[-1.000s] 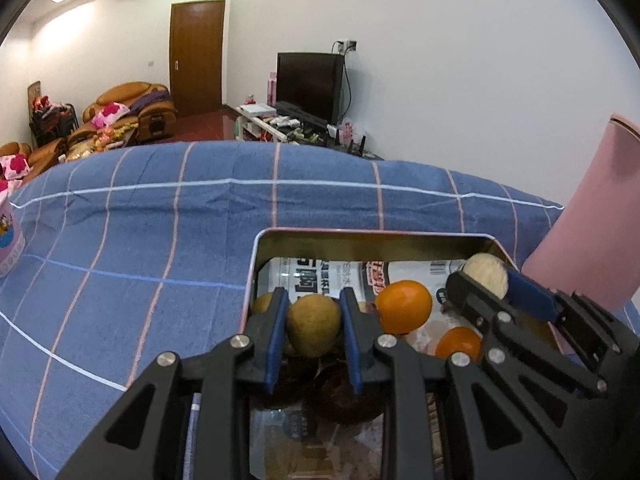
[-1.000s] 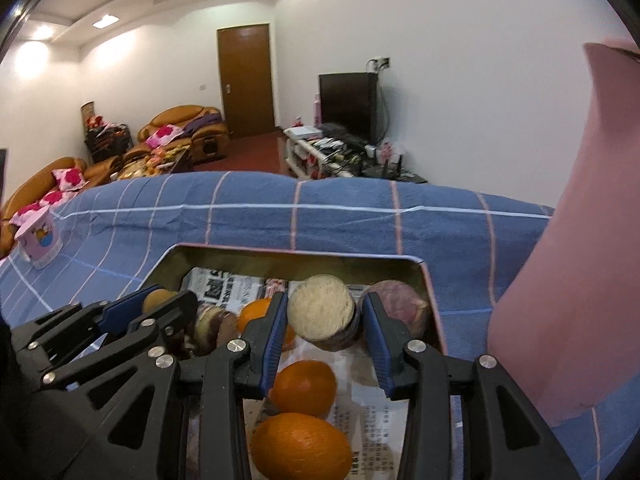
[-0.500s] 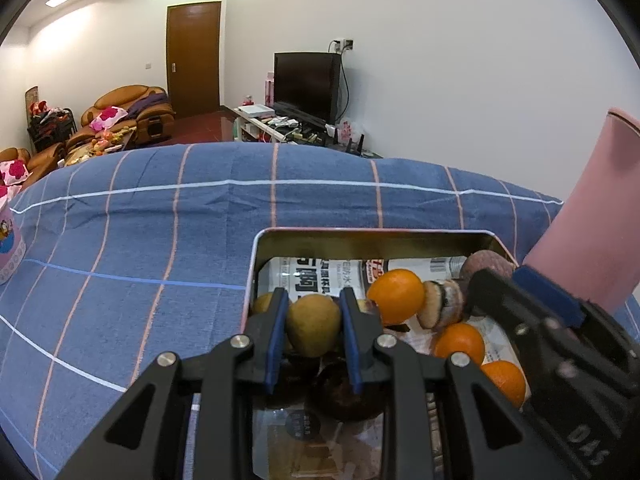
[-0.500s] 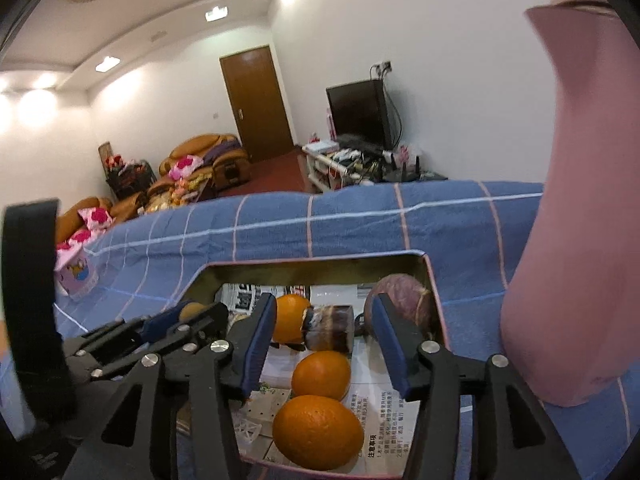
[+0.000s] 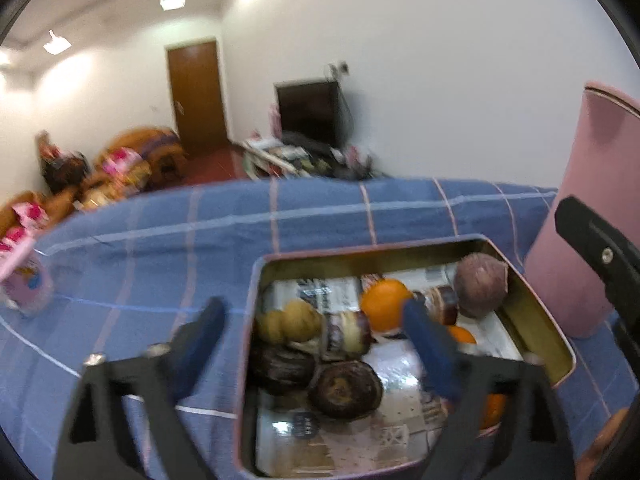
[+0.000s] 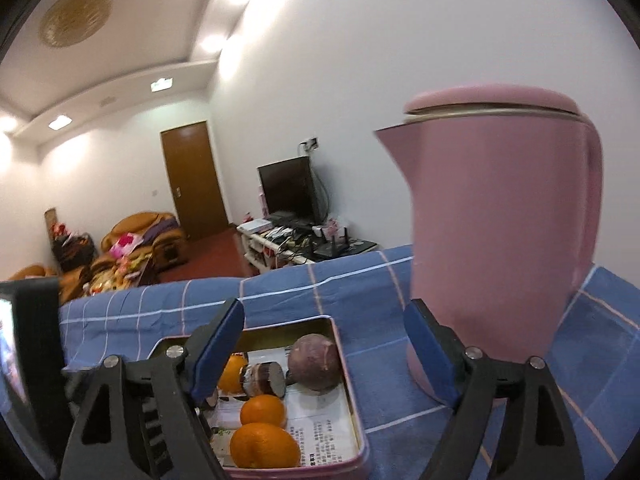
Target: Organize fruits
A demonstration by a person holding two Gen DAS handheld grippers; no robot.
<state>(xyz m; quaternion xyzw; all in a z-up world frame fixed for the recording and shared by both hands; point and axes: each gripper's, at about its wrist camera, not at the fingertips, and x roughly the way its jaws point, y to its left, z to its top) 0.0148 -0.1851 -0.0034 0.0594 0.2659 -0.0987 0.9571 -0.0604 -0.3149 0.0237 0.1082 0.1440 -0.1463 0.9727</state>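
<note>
Both grippers' jaws released, lifted clear above tin [image 5: 532, 292] rim.

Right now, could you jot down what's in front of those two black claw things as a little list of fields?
surface: blue checked cloth
container: shallow metal tin lined with printed paper
fruit in tin: oranges, a round purple fruit, yellow-brown fruits, dark brown fruits
beside tin: tall pink kettle, lid on, standing on the cloth to the tin's right
left gripper: open, holding nothing, above the tin
right gripper: open, holding nothing, raised over the tin's far right corner
background: sofas, wooden door, television
</note>
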